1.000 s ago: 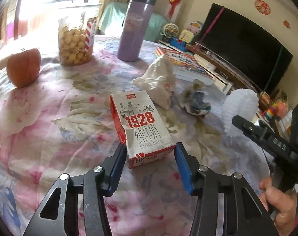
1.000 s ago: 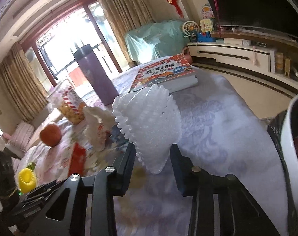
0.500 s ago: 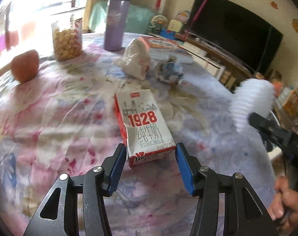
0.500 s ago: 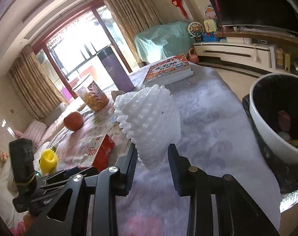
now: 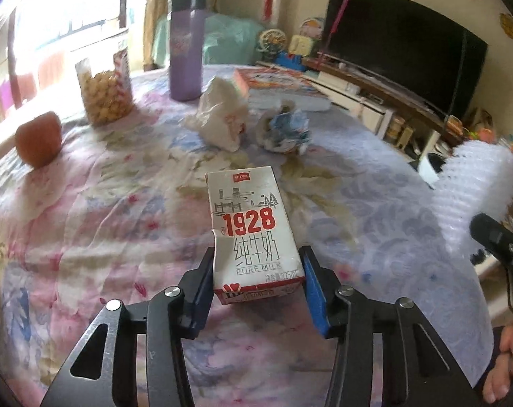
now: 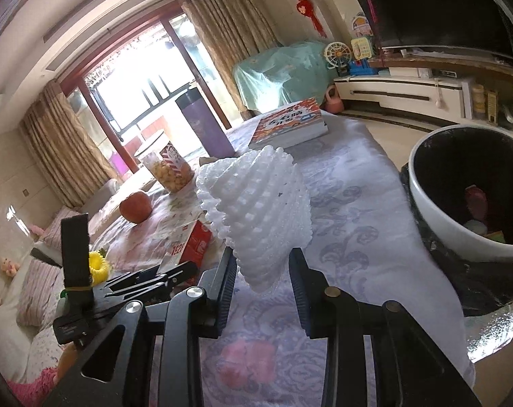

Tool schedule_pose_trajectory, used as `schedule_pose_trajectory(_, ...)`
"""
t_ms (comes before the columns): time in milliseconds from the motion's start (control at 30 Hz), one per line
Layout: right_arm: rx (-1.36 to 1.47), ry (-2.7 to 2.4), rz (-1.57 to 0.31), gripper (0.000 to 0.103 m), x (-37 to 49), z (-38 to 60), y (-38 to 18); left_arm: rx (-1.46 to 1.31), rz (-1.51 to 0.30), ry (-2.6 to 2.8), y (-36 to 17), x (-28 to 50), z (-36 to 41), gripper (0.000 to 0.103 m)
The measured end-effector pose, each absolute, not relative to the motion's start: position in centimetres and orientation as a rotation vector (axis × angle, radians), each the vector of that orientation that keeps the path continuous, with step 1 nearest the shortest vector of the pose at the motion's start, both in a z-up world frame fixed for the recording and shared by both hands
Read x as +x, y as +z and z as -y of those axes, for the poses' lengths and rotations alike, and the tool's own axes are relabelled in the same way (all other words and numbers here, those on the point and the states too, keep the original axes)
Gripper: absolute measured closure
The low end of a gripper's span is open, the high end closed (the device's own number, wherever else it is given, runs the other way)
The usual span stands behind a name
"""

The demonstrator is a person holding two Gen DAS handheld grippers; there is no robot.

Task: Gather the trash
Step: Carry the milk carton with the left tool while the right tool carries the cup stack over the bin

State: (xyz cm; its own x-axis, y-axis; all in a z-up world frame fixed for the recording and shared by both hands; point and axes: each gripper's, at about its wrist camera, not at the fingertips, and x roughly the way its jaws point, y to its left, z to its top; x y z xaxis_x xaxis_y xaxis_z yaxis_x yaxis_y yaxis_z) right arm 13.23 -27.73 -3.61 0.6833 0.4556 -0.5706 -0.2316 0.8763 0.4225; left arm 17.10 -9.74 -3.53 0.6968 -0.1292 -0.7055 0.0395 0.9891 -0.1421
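Closing around the near end of a milk carton (image 5: pixel 254 230), the left claw (image 5: pixel 256 286) is bracketing the box with its blue pads; the left pad is pressing the carton's edge, while contact on the right side is too fine to tell. The carton is lying flat on the floral-clothed surface (image 5: pixel 97 203), printed face up, pointing away from the camera. Beyond it, a crumpled white bag (image 5: pixel 222 115) and a crushed blue-and-white wrapper (image 5: pixel 285 127) are sitting just beside each other, with an apple (image 5: pixel 38 139), a snack jar (image 5: pixel 104 90) and a purple bottle (image 5: pixel 185 47) farther back.

The right claw (image 6: pixel 261 276) is gripping a white foam fruit net (image 6: pixel 256 210) by its narrow end, the wide mouth of the net flaring upward and away. Off the surface's right edge, a white bin with a black liner (image 6: pixel 426 200) is standing on the floor, with a few scraps lying inside. A book (image 6: pixel 290 123) is resting on the far side of the surface.
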Motion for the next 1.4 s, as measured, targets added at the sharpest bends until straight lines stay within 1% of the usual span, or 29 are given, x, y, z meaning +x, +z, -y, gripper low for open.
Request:
schedule_pose_trajectory(567, 0.362, 0.315, -0.699, 0.071, 10.6, 32.4, -3.0, -0.089, -0.768, -0.334, -1.6, 15.5, 15.6, 0.057)
schedule_pose_trajectory(1400, 0.394, 0.189, -0.671, 0.071, 9.1, 38.1, -2.5, -0.011, -0.751, -0.422, -0.7, 17.8, 21.5, 0.057)
